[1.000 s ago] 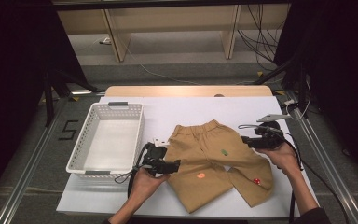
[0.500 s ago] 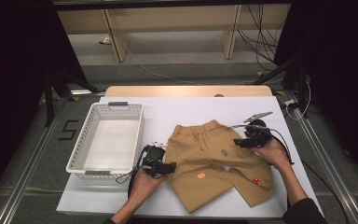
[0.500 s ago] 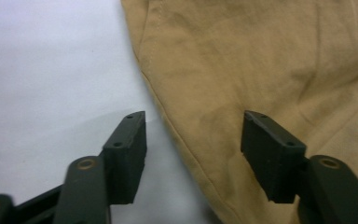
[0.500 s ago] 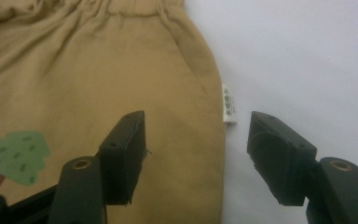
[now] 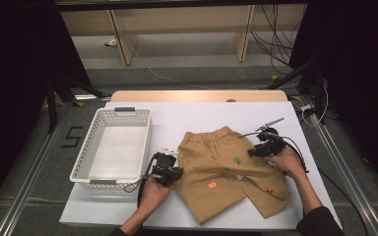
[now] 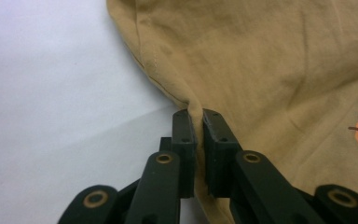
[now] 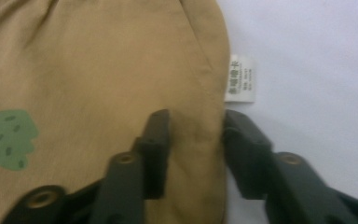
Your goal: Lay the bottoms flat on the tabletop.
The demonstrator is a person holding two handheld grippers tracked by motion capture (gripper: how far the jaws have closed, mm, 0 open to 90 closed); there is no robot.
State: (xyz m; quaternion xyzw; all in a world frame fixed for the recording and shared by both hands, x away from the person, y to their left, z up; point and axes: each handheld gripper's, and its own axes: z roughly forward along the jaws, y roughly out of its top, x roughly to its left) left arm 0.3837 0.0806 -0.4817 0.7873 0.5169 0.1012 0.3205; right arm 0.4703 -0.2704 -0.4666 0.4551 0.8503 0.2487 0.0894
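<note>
Tan trousers (image 5: 221,174) lie flat on the white worktop (image 5: 187,118), right of a basket (image 5: 113,147). The left tongs (image 6: 199,122) pinch a fold of their left edge. The right tongs (image 7: 193,122) straddle the right edge, jaws apart, beside the label (image 7: 240,78).

The care label's (image 7: 240,78) print is too small to read.

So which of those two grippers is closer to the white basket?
The left. The left gripper sits just beside the white basket, pinching the trousers at their near edge; the right gripper is across the trousers, on their far side.
</note>
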